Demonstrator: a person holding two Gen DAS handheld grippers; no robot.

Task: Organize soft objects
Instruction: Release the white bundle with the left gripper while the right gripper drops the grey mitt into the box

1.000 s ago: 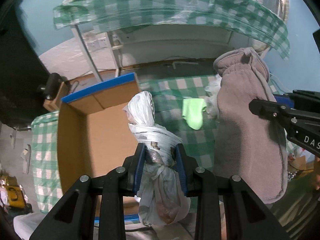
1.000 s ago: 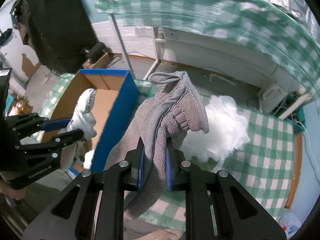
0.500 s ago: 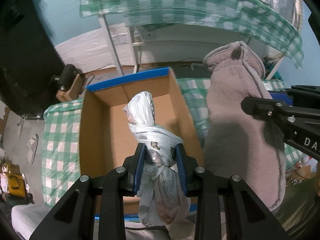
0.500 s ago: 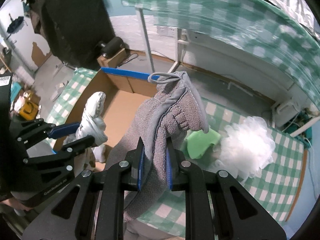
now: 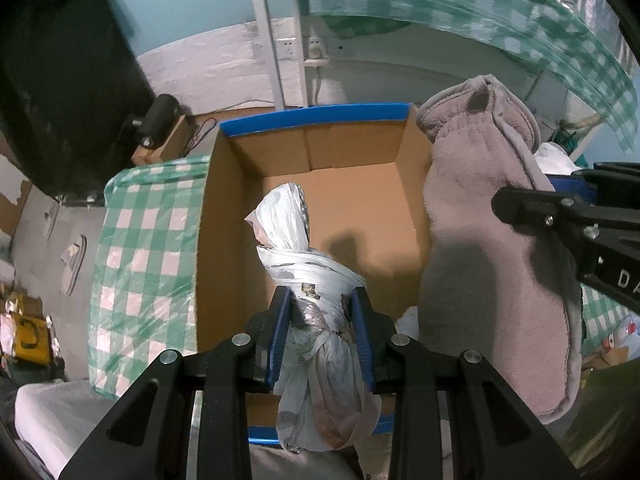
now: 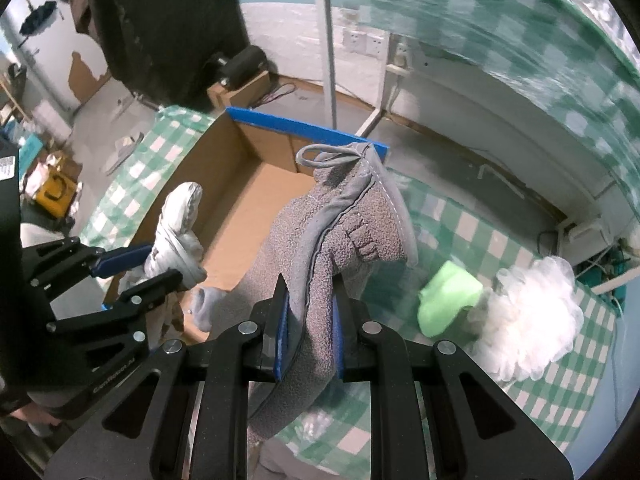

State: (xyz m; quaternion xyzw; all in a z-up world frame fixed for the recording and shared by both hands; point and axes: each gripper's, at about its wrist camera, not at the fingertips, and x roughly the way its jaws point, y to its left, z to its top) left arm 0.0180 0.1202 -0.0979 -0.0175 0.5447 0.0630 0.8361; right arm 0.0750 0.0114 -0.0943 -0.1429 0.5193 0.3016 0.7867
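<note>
Left claw point(image 5: 322, 312) clenched on a knotted white plastic bag point(image 5: 312, 276), blue pads pressing on both sides of its wrapped middle. Bag held above the open cardboard box point(image 5: 216, 216), upper end pointing over the brown box floor, lower end hanging below the pads near the front blue edge. Seen also from the right wrist view, at the left, over the near corner of the box point(image 6: 228, 184).

Right claw point(image 6: 308, 308) clenched on a grey fleece slipper point(image 6: 340, 232), the fabric pinched flat between the blue pads, a small loop at its top end. Slipper hanging beside the right wall of the box, partly covering that wall in the left wrist view point(image 5: 480, 248).

Box standing on a tabletop with green-and-white checked cloth point(image 6: 500, 248). On the cloth, to the right of the slipper, a light green sponge point(image 6: 448, 300), and just beside it a white fluffy wad point(image 6: 532, 316), touching or nearly so. Below the slipper, a pale grey sock point(image 6: 206, 304) near the box corner. On the floor left of the tabletop, a sandal point(image 5: 74, 264).
</note>
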